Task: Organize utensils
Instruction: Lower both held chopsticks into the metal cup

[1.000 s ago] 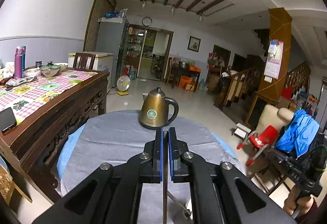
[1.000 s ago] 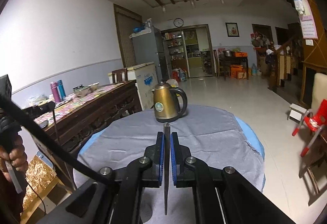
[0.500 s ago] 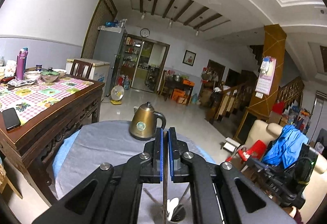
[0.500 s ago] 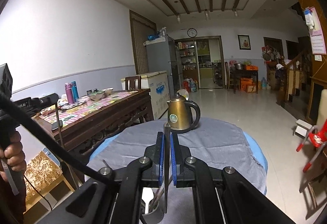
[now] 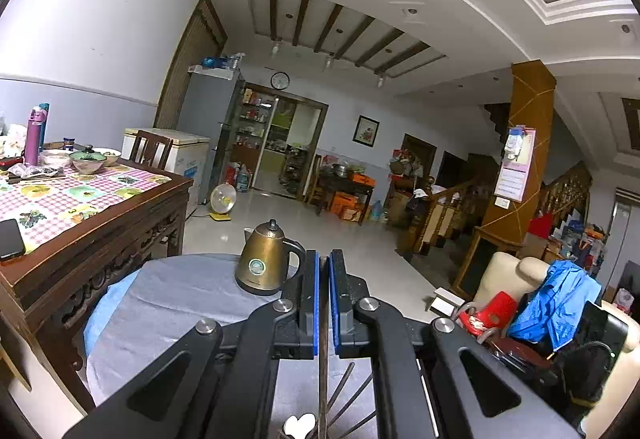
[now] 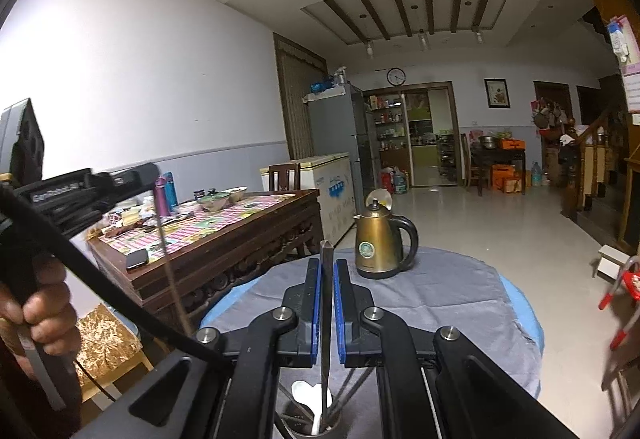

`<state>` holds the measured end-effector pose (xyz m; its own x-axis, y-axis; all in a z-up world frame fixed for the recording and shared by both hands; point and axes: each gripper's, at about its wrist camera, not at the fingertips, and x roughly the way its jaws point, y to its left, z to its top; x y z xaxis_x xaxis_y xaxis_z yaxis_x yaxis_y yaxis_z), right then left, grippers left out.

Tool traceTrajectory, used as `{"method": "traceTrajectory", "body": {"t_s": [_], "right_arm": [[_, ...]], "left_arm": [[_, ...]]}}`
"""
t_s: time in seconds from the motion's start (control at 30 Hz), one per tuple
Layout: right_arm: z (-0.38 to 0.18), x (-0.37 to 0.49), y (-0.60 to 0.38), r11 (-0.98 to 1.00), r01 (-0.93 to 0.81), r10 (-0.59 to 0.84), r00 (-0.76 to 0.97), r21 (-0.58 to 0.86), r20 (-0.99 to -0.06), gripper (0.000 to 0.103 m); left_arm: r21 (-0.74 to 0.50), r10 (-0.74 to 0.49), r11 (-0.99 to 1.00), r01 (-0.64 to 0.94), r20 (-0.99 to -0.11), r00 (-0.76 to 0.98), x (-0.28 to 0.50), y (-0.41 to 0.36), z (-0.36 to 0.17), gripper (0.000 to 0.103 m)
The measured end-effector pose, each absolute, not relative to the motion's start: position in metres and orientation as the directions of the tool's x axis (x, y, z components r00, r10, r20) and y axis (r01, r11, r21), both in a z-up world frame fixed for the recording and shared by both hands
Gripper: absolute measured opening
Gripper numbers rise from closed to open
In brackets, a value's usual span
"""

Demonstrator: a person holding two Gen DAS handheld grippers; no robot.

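Jaws clamp chopsticks (image 6: 327, 303) above holder (image 6: 308, 425).

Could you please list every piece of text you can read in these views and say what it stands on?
"GenRobot.AI", roughly: white print on the black handheld unit.
Kettle round badge: too small to read.
Chest freezer blue print: blurred.
Wall clock, pillar calendar: too small.

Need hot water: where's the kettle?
The kettle stands at the round table's far edge, just beyond the right gripper.
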<state>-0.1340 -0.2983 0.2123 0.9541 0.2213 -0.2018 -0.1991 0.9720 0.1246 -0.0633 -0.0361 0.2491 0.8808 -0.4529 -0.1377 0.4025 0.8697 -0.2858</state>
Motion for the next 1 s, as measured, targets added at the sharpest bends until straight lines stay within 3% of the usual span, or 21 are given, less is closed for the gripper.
{"method": "traceTrajectory", "body": {"t_s": [0.3, 1.0], "right_arm": [[0.198, -0.116, -0.303, 0.96, -0.217, 0.253, 0.942, 0.175, -0.22, 0.007], [0.167, -0.099, -0.317, 0.947, -0.203, 0.268, 0.926, 0.249, -0.266, 0.007]], "left_arm": [[-0.231, -0.379, 0.91, 0.343, -0.132, 0.916, -0.059, -0.067, 0.232, 0.005], [-0.165, -0.331, 0.939, 0.303, -0.181, 0.926, -0.049, -0.104, 0.206, 0.005]]}}
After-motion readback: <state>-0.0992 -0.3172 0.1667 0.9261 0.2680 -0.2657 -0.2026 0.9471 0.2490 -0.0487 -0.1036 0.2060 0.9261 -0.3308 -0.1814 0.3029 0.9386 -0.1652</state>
